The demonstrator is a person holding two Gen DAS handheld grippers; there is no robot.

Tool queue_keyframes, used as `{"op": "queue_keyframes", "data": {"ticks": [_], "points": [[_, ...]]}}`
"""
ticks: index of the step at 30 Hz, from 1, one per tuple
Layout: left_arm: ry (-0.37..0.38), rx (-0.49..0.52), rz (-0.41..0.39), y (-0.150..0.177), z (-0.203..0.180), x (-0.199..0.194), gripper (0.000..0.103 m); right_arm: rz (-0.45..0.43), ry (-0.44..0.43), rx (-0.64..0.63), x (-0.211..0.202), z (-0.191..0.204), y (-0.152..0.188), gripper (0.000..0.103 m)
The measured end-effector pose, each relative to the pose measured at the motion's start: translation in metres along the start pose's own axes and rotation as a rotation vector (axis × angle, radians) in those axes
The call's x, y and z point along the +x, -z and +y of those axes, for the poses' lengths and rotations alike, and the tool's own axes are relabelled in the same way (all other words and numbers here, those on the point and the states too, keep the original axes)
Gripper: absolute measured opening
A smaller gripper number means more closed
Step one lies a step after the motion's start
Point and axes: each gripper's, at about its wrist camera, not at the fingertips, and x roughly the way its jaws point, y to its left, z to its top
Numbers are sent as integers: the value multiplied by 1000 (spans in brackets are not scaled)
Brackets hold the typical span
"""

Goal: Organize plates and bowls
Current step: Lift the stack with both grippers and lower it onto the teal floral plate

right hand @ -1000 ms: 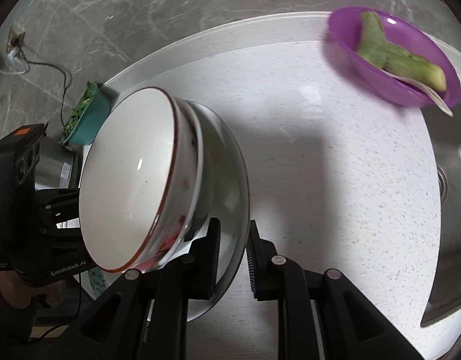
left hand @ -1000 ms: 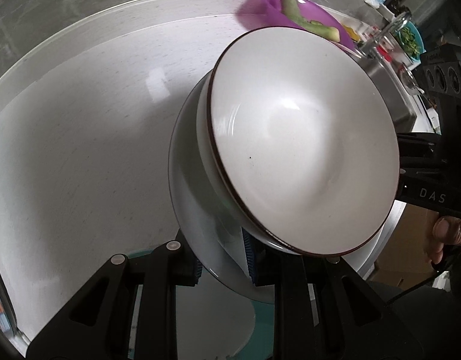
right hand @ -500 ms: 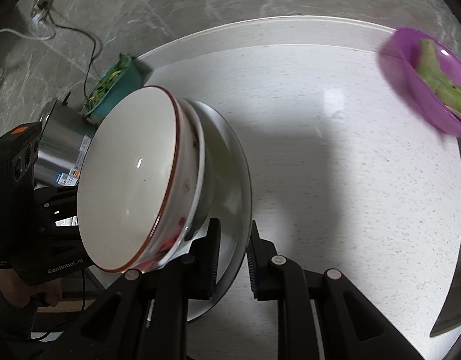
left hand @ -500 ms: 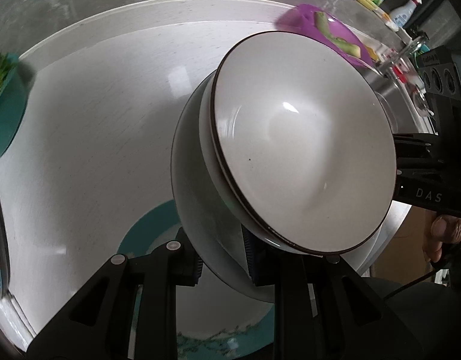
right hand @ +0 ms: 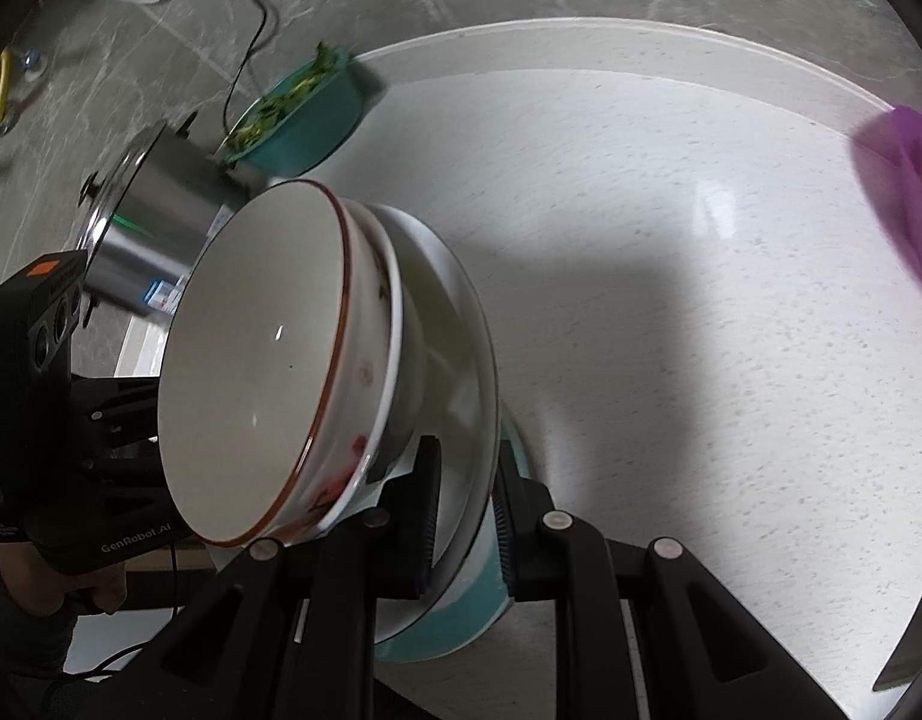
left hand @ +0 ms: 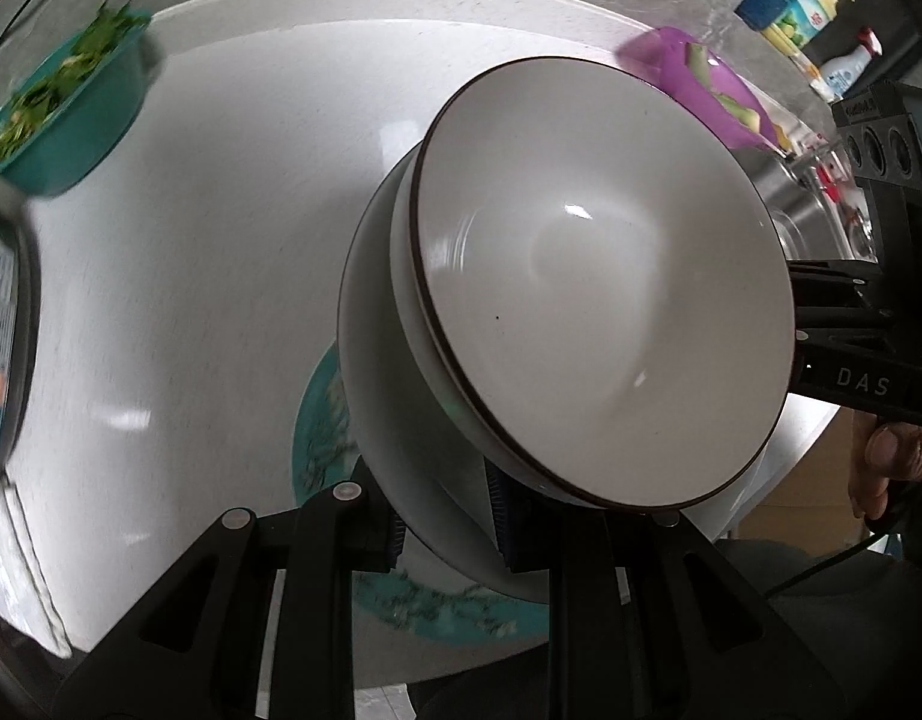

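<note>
The left hand-held gripper (left hand: 446,531) and the right hand-held gripper (right hand: 464,516) each pinch one edge of the big white plate (left hand: 371,360), on opposite sides. Two bowls (left hand: 599,276) sit stacked on it, so both grips probably keep the load from tipping. The stack hangs above the white surface (right hand: 671,240), right over a teal plate (left hand: 317,426), likely where it goes next.

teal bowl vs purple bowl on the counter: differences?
The teal bowl of chopped leafy greens sits at the counter's left end beside a steel pot. The purple bowl sits toward the sink on the right and holds pale green vegetable pieces. Both are blurred, rest on the white counter, and neither gripper touches them.
</note>
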Motion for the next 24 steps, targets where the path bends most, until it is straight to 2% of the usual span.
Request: {"op": "queue_keyframes", "data": {"ticks": [12, 24], "points": [[-22, -46, 24, 44, 16, 11, 20, 62, -18, -19, 28, 17, 13, 20], [-71, -56, 23, 42, 10, 28, 20, 116, -42, -15, 56, 14, 26, 20]]}}
